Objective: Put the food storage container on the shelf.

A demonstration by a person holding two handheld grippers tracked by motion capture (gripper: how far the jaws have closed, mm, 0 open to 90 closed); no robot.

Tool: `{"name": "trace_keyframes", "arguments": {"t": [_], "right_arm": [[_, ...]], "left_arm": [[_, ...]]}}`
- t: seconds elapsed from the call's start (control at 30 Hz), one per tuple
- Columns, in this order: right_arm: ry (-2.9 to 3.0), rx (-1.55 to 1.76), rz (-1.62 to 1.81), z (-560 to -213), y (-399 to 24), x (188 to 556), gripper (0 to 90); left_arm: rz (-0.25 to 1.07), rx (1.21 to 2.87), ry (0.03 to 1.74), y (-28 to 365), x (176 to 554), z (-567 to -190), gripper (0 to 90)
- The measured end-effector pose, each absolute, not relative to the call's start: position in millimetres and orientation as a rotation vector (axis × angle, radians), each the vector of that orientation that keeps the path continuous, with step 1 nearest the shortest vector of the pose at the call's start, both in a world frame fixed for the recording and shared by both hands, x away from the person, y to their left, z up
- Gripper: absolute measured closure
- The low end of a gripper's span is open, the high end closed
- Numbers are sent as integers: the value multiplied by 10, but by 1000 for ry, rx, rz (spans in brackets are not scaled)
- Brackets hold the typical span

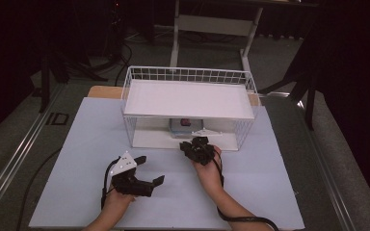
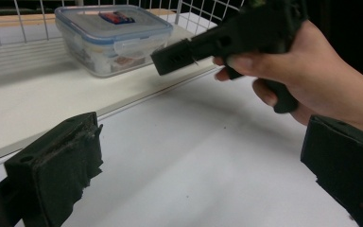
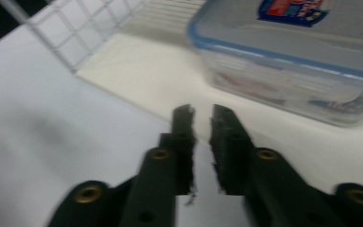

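Right gripper (image 3: pixel 202 118) points at the clear lidded box (image 3: pixel 293 56) on the wire rack's (image 1: pixel 139 77) lower shelf, jaws parted by a narrow gap, empty (box just ahead, untouched). Left gripper (image 1: pixel 149 171) rests wide open, empty, well back.

In the high view, the clear lidded container (image 1: pixel 185 128) sits under the shelf of the white wire rack (image 1: pixel 189 99), which hides most of it; its contents are too small to identify. In the right gripper view, the same container is cut off at the top and right edges and blurred, its label (image 3: pixel 290 9) unreadable. In the left gripper view, the right gripper (image 2: pixel 177 57) is cropped at the top edge.
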State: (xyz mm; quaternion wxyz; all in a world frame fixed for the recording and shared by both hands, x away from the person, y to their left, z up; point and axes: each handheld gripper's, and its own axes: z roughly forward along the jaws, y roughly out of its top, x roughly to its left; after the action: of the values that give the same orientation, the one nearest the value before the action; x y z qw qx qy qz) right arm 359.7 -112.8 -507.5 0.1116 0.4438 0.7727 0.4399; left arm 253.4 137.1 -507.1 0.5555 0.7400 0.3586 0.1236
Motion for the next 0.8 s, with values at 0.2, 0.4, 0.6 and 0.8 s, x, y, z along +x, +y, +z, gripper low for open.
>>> {"name": "trace_keyframes", "arguments": {"t": [0.2, 0.4, 0.6, 0.8], "right_arm": [[2272, 1234, 1377, -5031, -1202, 3420, 395], [2331, 1161, 1403, -4985, -1290, 3267, 161], [2341, 1091, 1414, -4943, -1405, 3094, 152], [2352, 1063, 1426, -4919, -1518, 2984, 152]], "left_arm": [[306, 1733, 814, 1357, 2485, -4962, 4], [296, 1761, 783, 1306, 2459, -4885, 4], [281, 1794, 741, 1265, 2425, -4785, 4], [262, 1800, 754, 1308, 2410, -4804, 4]]}}
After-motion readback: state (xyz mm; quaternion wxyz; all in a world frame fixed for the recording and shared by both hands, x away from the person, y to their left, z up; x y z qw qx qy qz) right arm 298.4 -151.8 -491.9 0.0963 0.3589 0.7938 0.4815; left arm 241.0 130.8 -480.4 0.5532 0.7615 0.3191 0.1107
